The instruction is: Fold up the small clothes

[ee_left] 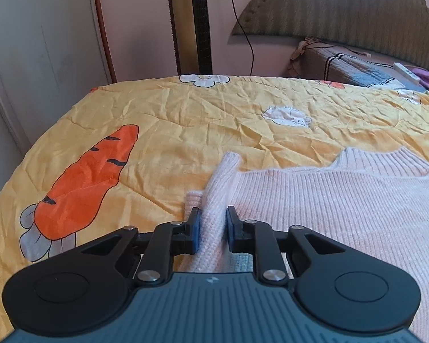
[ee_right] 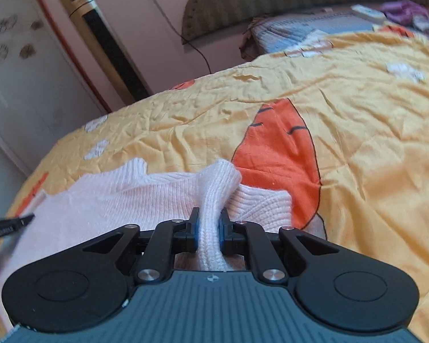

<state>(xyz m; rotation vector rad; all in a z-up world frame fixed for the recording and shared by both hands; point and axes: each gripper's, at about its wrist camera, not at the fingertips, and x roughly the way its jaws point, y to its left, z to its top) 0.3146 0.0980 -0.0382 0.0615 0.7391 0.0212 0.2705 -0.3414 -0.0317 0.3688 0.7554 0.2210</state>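
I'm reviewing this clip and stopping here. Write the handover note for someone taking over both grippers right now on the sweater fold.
Left gripper: shut on a bunched ridge of the pink sweater, at its left sleeve side.
Right gripper: shut on a bunched ridge at the sweater's right sleeve side.
Sweater: lying mostly flat on the yellow carrot-print quilt, collar pointing away from the grippers.
Done: both sides gripped.
Left: no fold of the body shows yet. Probably bring both sides in over the body, then fold it in half and smooth it.
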